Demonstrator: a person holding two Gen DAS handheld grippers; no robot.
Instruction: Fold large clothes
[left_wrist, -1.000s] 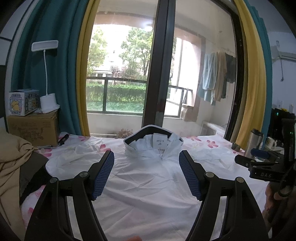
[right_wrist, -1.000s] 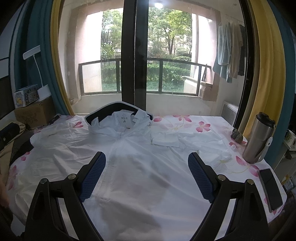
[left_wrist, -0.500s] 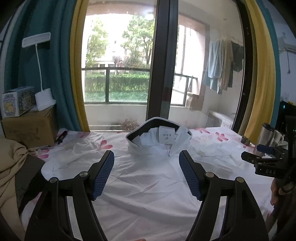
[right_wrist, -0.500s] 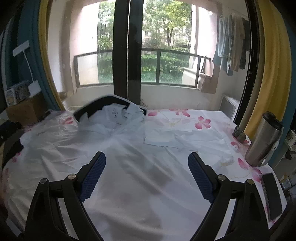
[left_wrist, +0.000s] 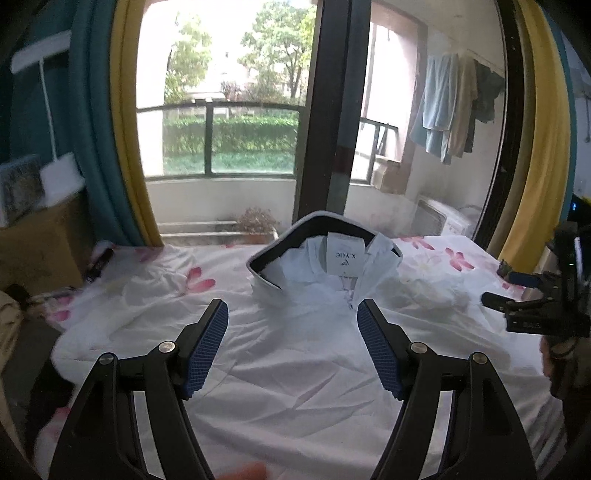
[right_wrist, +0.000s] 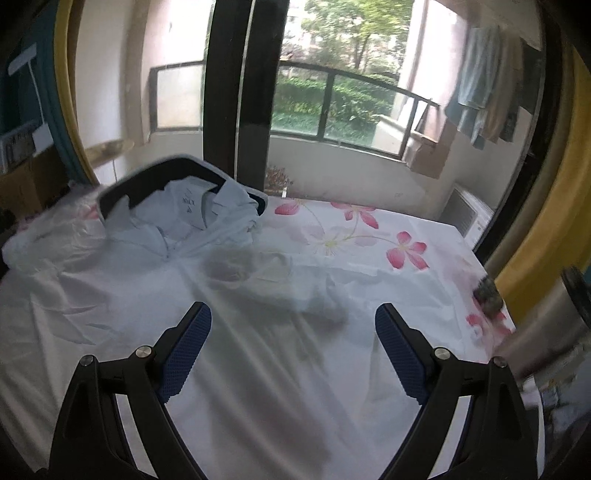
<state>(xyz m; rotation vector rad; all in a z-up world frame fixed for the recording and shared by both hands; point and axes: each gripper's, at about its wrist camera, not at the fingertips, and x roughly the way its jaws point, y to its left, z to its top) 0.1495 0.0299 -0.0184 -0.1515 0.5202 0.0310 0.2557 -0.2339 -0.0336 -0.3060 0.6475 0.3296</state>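
The white jacket lies spread flat on its back across the surface, which is covered by a white cloth with pink flowers. Its dark-lined hood stands up at the far edge, toward the window, with the neck label showing inside. One sleeve is bunched on the cloth toward the right edge. My left gripper hangs above the jacket's chest, its blue-padded fingers spread wide and pinching nothing. My right gripper hangs over the jacket's right half, also spread wide and empty. A steel tumbler stands near the surface's right edge, blurred. A cardboard box sits beyond the left edge, beside teal and yellow curtains.
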